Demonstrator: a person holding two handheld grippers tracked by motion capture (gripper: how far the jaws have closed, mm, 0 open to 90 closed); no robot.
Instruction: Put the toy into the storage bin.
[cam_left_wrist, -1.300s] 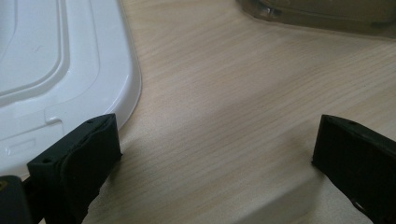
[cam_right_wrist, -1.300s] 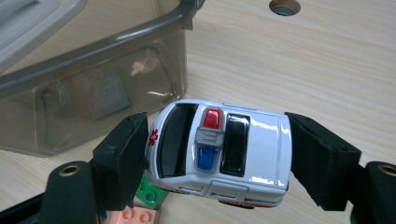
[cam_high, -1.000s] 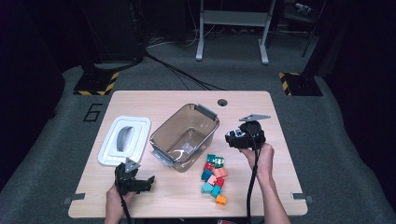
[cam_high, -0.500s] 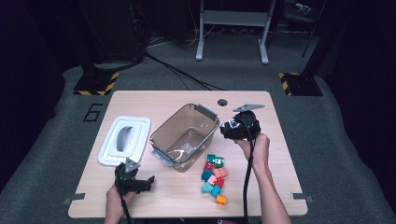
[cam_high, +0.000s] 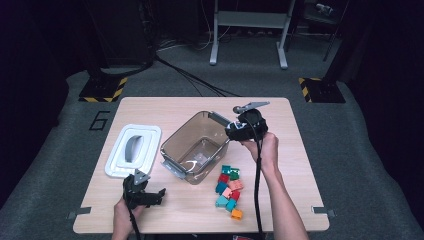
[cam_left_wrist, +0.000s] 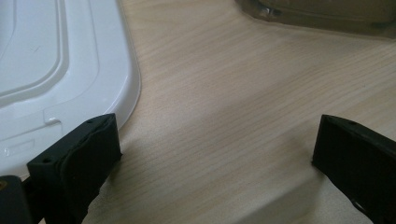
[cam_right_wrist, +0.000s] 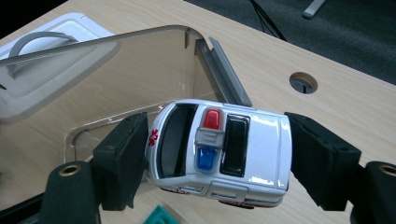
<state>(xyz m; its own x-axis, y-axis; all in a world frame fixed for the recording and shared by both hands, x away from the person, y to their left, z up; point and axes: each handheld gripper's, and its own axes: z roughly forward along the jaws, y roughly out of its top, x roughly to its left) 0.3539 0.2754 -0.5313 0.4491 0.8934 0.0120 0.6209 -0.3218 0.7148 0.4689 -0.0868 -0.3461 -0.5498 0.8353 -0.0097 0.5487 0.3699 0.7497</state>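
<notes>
One right hand-held gripper (cam_right_wrist: 215, 158) clamps a toy ambulance (cam_right_wrist: 219, 151) end to end. Hard, glossy, probably light and slippery. Left hand-held gripper (cam_left_wrist: 210, 154) gapes, at seven o'clock.

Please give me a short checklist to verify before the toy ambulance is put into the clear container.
1. Grip on the toy ambulance: the right gripper has a jaw against each end of it. Ok.
2. Clear container open: its white lid lies apart on the table. Ok.
3. Container interior free: looks empty. Ok.
4. Ambulance fully above the opening: it sits near the container's right rim. Cannot tell.
5. Left gripper out of the way: open over bare table beside the lid. Ok.
6. Coloured blocks clear of the path: they lie beside the container. Ok.
</notes>
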